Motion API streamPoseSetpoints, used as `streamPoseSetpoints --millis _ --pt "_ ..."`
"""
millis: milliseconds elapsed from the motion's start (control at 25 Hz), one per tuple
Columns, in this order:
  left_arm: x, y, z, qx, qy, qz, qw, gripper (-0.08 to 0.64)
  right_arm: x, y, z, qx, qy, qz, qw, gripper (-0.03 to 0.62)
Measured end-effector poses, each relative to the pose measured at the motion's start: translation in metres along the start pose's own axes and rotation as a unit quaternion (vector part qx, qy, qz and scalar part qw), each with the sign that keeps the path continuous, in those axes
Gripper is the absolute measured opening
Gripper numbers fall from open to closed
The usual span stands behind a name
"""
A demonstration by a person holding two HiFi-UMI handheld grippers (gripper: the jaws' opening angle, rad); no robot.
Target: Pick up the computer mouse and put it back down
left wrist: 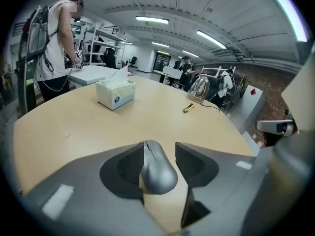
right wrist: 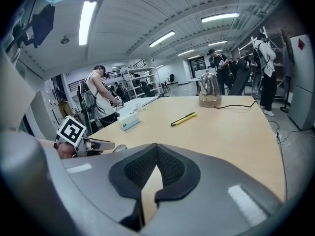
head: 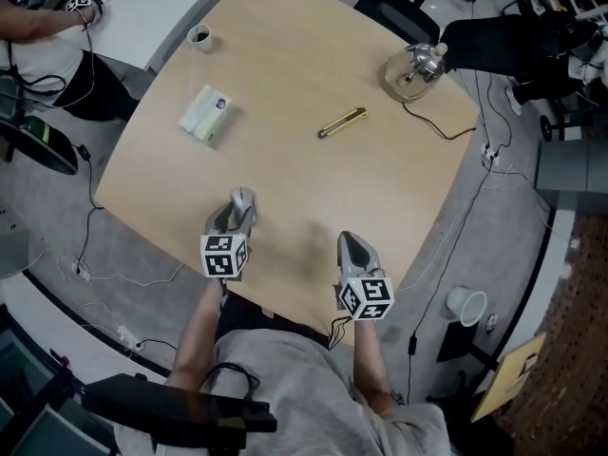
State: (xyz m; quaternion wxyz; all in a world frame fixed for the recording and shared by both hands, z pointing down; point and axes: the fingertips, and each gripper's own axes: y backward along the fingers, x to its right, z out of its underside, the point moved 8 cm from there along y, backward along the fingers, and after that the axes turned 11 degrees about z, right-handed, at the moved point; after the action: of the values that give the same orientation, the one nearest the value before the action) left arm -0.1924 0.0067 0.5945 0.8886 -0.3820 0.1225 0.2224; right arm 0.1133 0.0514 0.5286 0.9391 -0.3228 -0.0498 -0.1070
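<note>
so the computer mouse (left wrist: 158, 173) is sitting on the table (head: 380, 179) close to its near left edge, right between the left gripper's (left wrist: 160, 146) jaws; those are spread, left pad up against the mouse, clear gap on the right, so no pinch; right gripper (right wrist: 156, 146) is over the near edge further right, jaws pressed together on nothing; tissue box (head: 207, 114), yellow utility knife (head: 342, 122) and glass kettle (head: 418, 69) sit farther back

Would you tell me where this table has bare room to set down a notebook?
Widest free patch: mid-table, between the tissue box, the utility knife and the right gripper. Also free: the far middle between cup and kettle. Crowded: the near edge, where the left gripper, jaws open, flanks the mouse.
</note>
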Motion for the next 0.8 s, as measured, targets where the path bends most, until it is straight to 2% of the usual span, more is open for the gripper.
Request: streamPoseSetpoints --millis 160,320,800 --pt "-0.006 -0.009 0.005 -0.023 0.014 -0.019 0.9995 0.289 0.005 -0.002 0.001 0.0 -0.002 0.004 1.0 0.006" --pt "-0.008 -0.017 0.008 -0.036 0.02 -0.027 0.9988 0.338 0.008 -0.005 0.001 -0.003 -0.001 0.003 1.0 0.006" --pt "-0.012 -0.039 0.018 -0.08 0.022 -0.048 0.9954 0.367 0.018 -0.014 0.003 -0.009 -0.006 0.01 1.0 0.006"
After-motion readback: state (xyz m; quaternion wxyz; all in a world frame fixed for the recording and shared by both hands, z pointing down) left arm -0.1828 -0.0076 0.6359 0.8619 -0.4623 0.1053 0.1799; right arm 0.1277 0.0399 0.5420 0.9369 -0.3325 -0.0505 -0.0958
